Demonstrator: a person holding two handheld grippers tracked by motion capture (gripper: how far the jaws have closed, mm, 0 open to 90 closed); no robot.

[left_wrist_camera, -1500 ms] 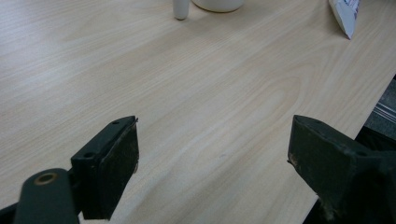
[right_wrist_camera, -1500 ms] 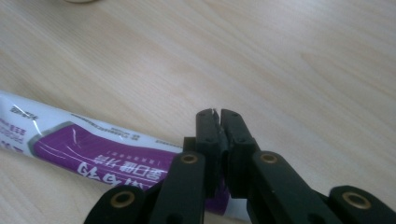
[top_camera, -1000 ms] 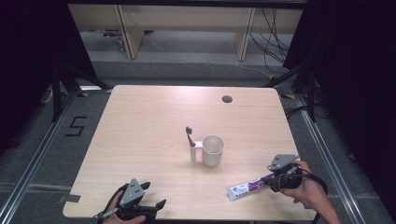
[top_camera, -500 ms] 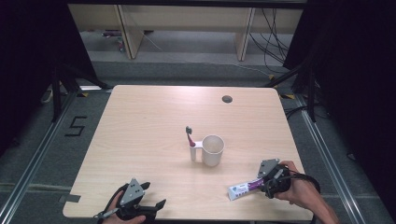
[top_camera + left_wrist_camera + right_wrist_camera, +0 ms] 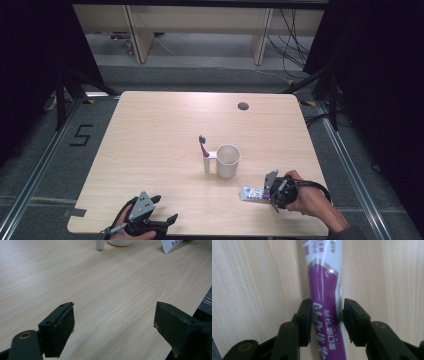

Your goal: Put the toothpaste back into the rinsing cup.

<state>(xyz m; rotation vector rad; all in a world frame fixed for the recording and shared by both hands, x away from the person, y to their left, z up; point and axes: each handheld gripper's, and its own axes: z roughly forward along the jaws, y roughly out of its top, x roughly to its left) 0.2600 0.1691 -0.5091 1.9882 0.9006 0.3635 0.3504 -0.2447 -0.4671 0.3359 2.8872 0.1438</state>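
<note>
Table [image 5: 150,150]: pale wood, seen whole in the high view, a small dark hole [image 5: 243,106] near its far edge.

Cup [image 5: 228,161]: white, upright, just right of centre. A white holder [image 5: 206,162] stands touching its left side, with a toothbrush [image 5: 202,145] set upright in it, bristles up. In the left gripper view both are cut off at the top edge.

Toothpaste tube [image 5: 251,193]: purple and white, lying flat near the right end of the near edge, to the near right of the cup. Its long axis runs left to right, with the flat crimped end pointing left. The right end is hidden under the gripper, so the cap cannot be made out. In the right gripper view the tube [image 5: 325,302] runs straight away from the camera, print too blurred to read.

Right gripper [image 5: 272,192]: held over the tube's right part. The jaws have just been closing and now stand at either side of the tube; the left pad is seen against it, a thin gap on the right cannot be ruled out. Since a second ago the hand has been shifted left along the tube and slightly lower; the tube lies as before.

Left gripper [image 5: 150,220]: at the near left edge, unmoved, jaws spread wide over bare wood, nothing between them.
</note>
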